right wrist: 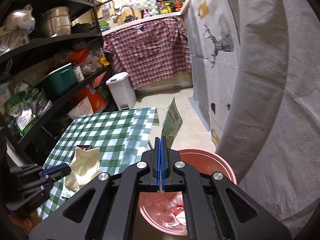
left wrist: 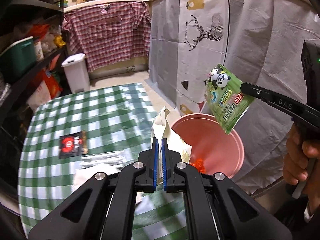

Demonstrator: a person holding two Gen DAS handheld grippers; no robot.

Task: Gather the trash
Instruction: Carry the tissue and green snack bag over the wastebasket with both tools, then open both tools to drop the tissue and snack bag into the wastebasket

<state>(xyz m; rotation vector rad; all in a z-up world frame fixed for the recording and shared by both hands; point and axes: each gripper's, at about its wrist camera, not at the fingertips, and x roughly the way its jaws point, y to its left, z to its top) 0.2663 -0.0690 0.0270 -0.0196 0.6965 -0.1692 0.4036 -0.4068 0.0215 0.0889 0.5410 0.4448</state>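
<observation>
My left gripper [left wrist: 159, 139] is shut on a crumpled cream paper bag [left wrist: 171, 134], held over the table edge beside the pink bucket [left wrist: 238, 140]. In the right wrist view the same gripper [right wrist: 69, 168] shows at the left, with the bag [right wrist: 84, 166] in it. My right gripper [right wrist: 161, 139] is shut on a green panda snack packet [right wrist: 173, 122] above the bucket [right wrist: 210, 158]. The left wrist view shows that gripper [left wrist: 243, 88] and its packet [left wrist: 226, 98] from the side. Wrappers lie in the bucket. A black-and-red packet [left wrist: 73, 145] and a silver wrapper [left wrist: 104, 158] lie on the checked tablecloth [left wrist: 80, 110].
A white pedal bin [right wrist: 121, 90] stands on the floor beyond the table. Black shelves [right wrist: 50, 38] full of pots and bags run along the left. A grey printed curtain [right wrist: 260, 80] hangs close on the right. A person's hand [left wrist: 300, 156] holds the right gripper's handle.
</observation>
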